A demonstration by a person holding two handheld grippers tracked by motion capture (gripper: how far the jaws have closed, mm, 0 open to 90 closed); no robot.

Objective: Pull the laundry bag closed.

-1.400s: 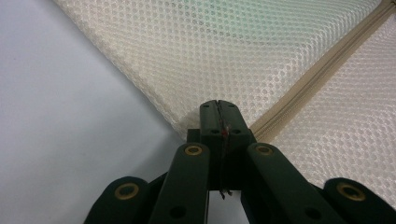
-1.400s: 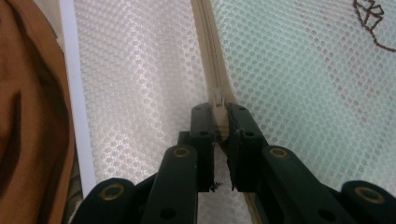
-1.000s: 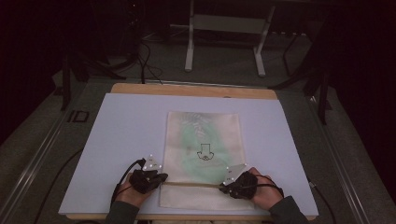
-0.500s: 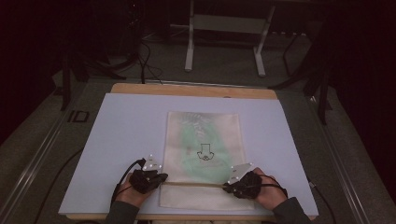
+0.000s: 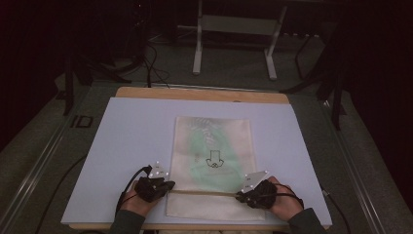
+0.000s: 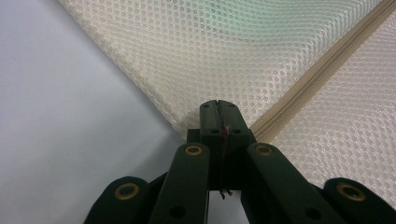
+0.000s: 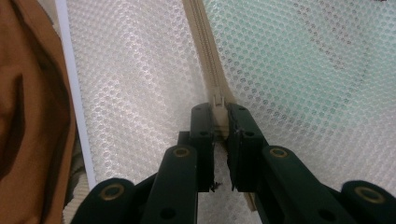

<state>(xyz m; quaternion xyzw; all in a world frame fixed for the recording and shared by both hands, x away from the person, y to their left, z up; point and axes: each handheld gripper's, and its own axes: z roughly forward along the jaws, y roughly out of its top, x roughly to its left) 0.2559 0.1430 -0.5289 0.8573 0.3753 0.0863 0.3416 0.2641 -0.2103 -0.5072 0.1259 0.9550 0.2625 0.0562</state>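
Note:
A cream mesh zip bag (image 5: pixel 213 141) with a green item and a small black print inside lies flat on the white board (image 5: pixel 131 141). Its zipper (image 5: pixel 204 193) runs across the near end. My left gripper (image 5: pixel 168 187) sits at the zipper's left end, jaws shut on the bag's edge (image 6: pixel 187 122); the left gripper (image 6: pixel 218 105) shows its jaws pressed together. My right gripper (image 5: pixel 241 196) is at the zipper's right part. In the right gripper view the right gripper (image 7: pixel 218 112) is shut on the zipper pull (image 7: pixel 218 99), with mesh (image 7: pixel 303 70) on both sides.
The board rests on a wooden table (image 5: pixel 195 92). A metal stand (image 5: pixel 234 24) and cables (image 5: pixel 151 63) are on the floor beyond it. Bare board lies left and right of the bag. Brown cloth (image 7: pixel 28 116) shows beside the board's edge in the right gripper view.
My right gripper has shifted slightly to the right along the zipper. The left gripper has kept its place.

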